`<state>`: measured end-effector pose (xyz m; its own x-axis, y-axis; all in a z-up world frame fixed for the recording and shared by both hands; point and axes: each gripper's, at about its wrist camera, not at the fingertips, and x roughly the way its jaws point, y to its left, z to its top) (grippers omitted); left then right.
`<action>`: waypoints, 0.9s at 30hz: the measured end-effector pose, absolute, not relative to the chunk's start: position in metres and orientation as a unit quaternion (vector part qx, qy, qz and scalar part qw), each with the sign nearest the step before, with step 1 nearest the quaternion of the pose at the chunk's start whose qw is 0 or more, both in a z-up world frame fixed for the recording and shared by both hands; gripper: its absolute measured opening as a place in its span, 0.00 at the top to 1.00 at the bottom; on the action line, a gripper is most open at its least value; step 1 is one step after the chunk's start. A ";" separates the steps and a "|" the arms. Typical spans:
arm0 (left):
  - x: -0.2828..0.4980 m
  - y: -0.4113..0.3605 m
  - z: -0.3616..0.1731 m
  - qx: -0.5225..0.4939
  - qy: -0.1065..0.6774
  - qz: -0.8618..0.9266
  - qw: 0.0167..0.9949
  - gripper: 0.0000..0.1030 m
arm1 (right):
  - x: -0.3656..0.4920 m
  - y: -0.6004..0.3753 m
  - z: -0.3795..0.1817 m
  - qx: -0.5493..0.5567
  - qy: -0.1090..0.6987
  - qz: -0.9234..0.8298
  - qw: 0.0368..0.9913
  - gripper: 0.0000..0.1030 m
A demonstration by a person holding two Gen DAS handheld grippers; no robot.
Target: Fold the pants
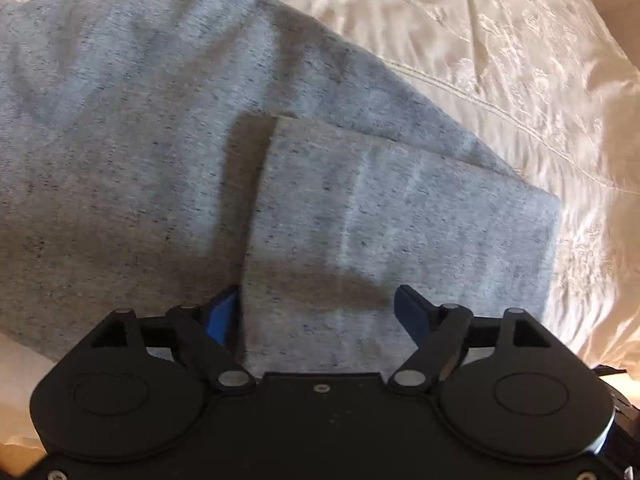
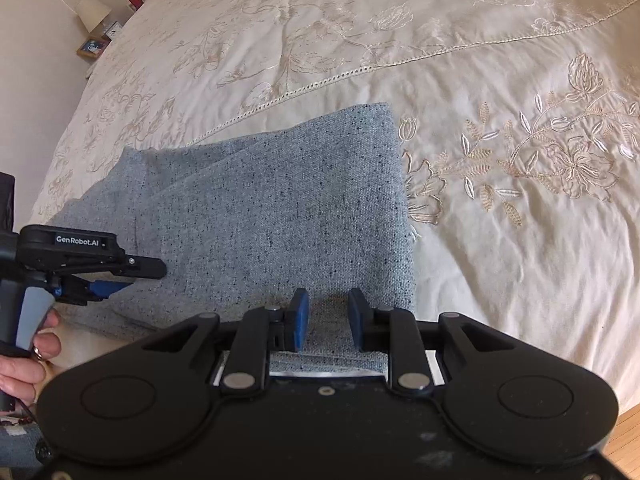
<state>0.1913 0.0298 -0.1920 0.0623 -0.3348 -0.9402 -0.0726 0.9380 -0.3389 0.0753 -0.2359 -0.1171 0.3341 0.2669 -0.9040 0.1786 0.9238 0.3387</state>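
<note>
Pants: your grey speckled pants (image 2: 276, 208) are lying folded on the cream embroidered bedspread (image 2: 500, 240), near the edge closest to you. In the left wrist view you can see one layer lapped over another, with a straight fabric edge running down the middle and a shadow beside it.

Left gripper: your left gripper (image 1: 316, 312) is spread wide. The blue pads sit well apart just over the top layer and nothing is pinched between them. The left pad is right at that straight fabric edge, but I can't tell if it's actually touching the cloth.

Right gripper: your right gripper (image 2: 328, 320) is partly closed, and grey fabric fills the gap between the two blue pads. They look close against it on both sides, but honestly I can't tell whether they're pressing it or just straddling it.

Left gripper from the right wrist view: it comes in from the left edge, pointing at the near left part of the pants, with "GenRobot.AI" on the side.

Hand: your left hand (image 2: 28, 356) is wrapped around the grey handle, with a ring on one finger.

Bedspread: shiny and wrinkled, with floral stitching and a lacy seam running across beyond the pants.

Background: there's a small lamp (image 2: 94, 10) and a framed picture (image 2: 93, 47) by the wall at top left.
</note>
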 end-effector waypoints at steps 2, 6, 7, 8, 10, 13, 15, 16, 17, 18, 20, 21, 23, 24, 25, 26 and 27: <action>0.189 0.021 -0.181 -0.103 0.663 -0.058 0.739 0.63 | 0.076 -0.239 -0.116 0.194 0.577 0.036 0.792 0.76; 0.183 0.010 -0.146 -0.048 0.608 -0.083 0.788 0.74 | 0.077 -0.241 -0.110 0.187 0.576 0.055 0.794 0.76; 0.181 0.009 -0.140 -0.034 0.595 -0.083 0.798 0.74 | 0.077 -0.241 -0.107 0.185 0.574 0.061 0.795 0.76; 0.180 0.008 -0.138 -0.024 0.591 -0.077 0.803 0.74 | 0.078 -0.240 -0.103 0.181 0.571 0.069 0.798 0.76; 0.183 0.012 -0.150 -0.020 0.610 -0.064 0.790 0.72 | 0.079 -0.239 -0.097 0.173 0.565 0.081 0.803 0.76; 0.189 0.023 -0.175 -0.044 0.661 -0.049 0.747 0.59 | 0.087 -0.238 -0.093 0.163 0.556 0.092 0.810 0.76; 0.188 0.035 -0.170 -0.078 0.658 -0.041 0.748 0.55 | 0.096 -0.238 -0.092 0.149 0.548 0.097 0.817 0.76; 0.188 0.044 -0.167 -0.099 0.657 -0.031 0.746 0.55 | 0.103 -0.238 -0.092 0.140 0.545 0.098 0.821 0.76; 0.187 0.050 -0.165 -0.110 0.657 -0.019 0.745 0.55 | 0.109 -0.238 -0.093 0.135 0.541 0.098 0.824 0.76; 0.187 0.057 -0.163 -0.114 0.657 -0.003 0.745 0.55 | 0.118 -0.239 -0.096 0.132 0.535 0.095 0.829 0.76; 0.185 0.065 -0.165 -0.099 0.665 0.019 0.740 0.55 | 0.137 -0.243 -0.106 0.132 0.534 0.086 0.831 0.76; 0.184 0.069 -0.168 -0.087 0.673 0.027 0.734 0.55 | 0.146 -0.245 -0.114 0.131 0.539 0.078 0.828 0.76; 0.179 0.076 -0.166 -0.080 0.675 0.033 0.733 0.55 | 0.160 -0.249 -0.129 0.132 0.553 0.060 0.821 0.77; 0.176 0.079 -0.164 -0.082 0.673 0.033 0.734 0.55 | 0.167 -0.251 -0.140 0.134 0.566 0.052 0.812 0.79; 0.172 0.082 -0.160 -0.082 0.672 0.034 0.735 0.56 | 0.170 -0.252 -0.144 0.139 0.572 0.047 0.807 0.80; 0.170 0.083 -0.157 -0.083 0.668 0.033 0.738 0.56 | 0.169 -0.251 -0.143 0.139 0.572 0.044 0.807 0.79; 0.167 0.083 -0.153 -0.085 0.663 0.029 0.743 0.57 | 0.168 -0.248 -0.139 0.133 0.569 0.047 0.810 0.78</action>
<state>0.1666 0.0833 -0.1525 0.1200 -0.0702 -0.9903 -0.1552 0.9839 -0.0885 0.1676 -0.2485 -0.1389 0.3486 0.2277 -0.9092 0.0740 0.9603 0.2689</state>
